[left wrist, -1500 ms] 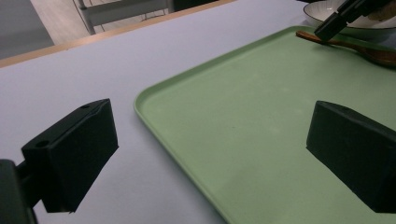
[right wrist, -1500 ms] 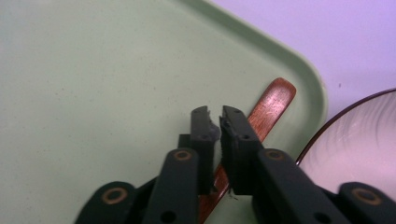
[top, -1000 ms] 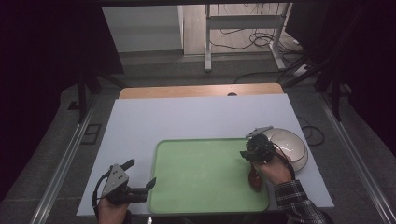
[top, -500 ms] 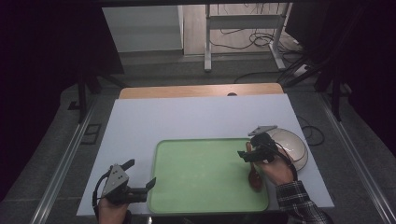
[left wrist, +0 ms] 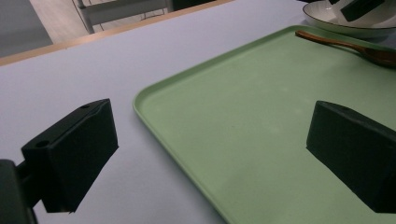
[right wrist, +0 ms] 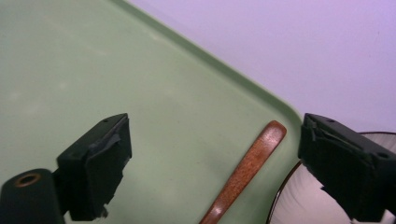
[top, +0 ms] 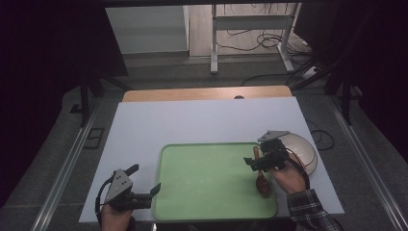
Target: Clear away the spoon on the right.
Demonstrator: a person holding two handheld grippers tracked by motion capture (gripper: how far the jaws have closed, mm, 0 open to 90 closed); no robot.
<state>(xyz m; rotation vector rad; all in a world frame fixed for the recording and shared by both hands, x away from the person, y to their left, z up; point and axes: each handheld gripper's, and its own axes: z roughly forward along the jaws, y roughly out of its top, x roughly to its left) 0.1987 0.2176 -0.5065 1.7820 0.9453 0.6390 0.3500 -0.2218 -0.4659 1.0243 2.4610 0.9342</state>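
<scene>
The wooden spoon (top: pixel 260 173) lies flat on the green tray (top: pixel 207 192), close to its right edge, handle pointing away from the person and its end near the tray's far right corner, with the white bowl (top: pixel 305 149) standing off the tray just beside that corner. The right gripper (top: pixel 257 164) hovers over the spoon with its jaws spread wide and nothing between them, so the spoon looks placed, and what is left, as far as I can judge, is the bowl, which has not yet been brought onto the tray. The left gripper (top: pixel 153 191) rests at the tray's left edge, jaws also wide apart and empty. The right gripper view shows the spoon handle (right wrist: pixel 245 171) up close, lying free of both jaws beside the bowl's rim (right wrist: pixel 280 196). The left gripper view looks across the tray (left wrist: pixel 261 121) and shows the spoon (left wrist: pixel 345 45) resting on the tray surface in front of the bowl (left wrist: pixel 345 23).
</scene>
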